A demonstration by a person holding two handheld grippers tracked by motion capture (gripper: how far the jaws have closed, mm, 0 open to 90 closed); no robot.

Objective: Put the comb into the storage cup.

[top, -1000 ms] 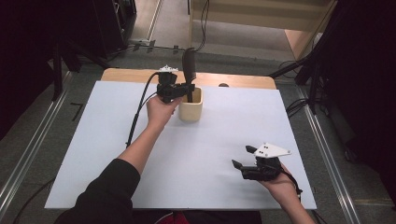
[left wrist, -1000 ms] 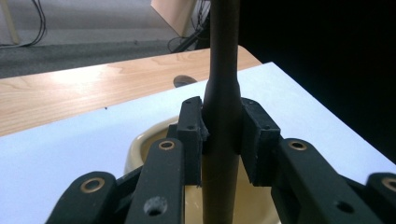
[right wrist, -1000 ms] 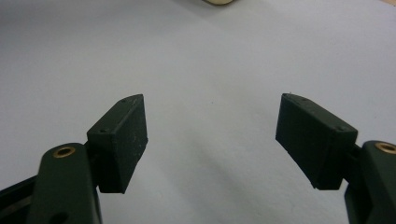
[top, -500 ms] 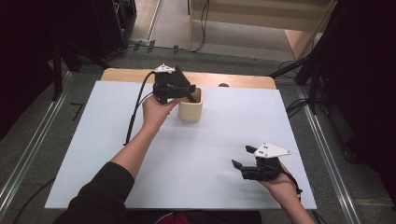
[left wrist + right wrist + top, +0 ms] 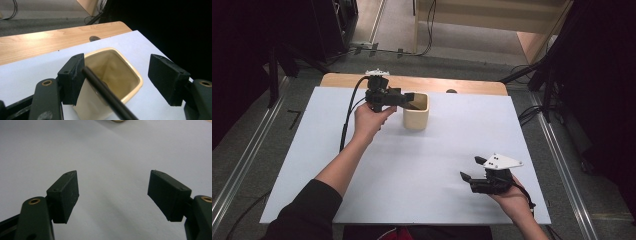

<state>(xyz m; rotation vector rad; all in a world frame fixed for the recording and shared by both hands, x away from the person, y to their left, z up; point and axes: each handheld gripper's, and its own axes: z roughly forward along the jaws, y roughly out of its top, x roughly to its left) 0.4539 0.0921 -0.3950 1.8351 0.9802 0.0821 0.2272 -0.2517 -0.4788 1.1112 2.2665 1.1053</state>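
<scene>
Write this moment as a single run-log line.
left gripper: jaws just opened, at cream cup | black rod: leaning in cup, released | right gripper: open, idle over white mat

The left gripper (image 5: 116,82) has just been opening; its jaws stand wide apart over the near rim of a cream square cup (image 5: 113,72) on the white table sheet (image 5: 32,80). A thin black rod (image 5: 107,96) leans beside the left jaw, its lower end inside the cup, with bare wooden tabletop (image 5: 45,42) beyond.

Worktop (image 5: 362,210): pale white sheet across it, wooden edge at the far side.
Floor (image 5: 472,35): grey (cables trailing at the back).
Dark knot (image 5: 94,38): on the wood.
</scene>
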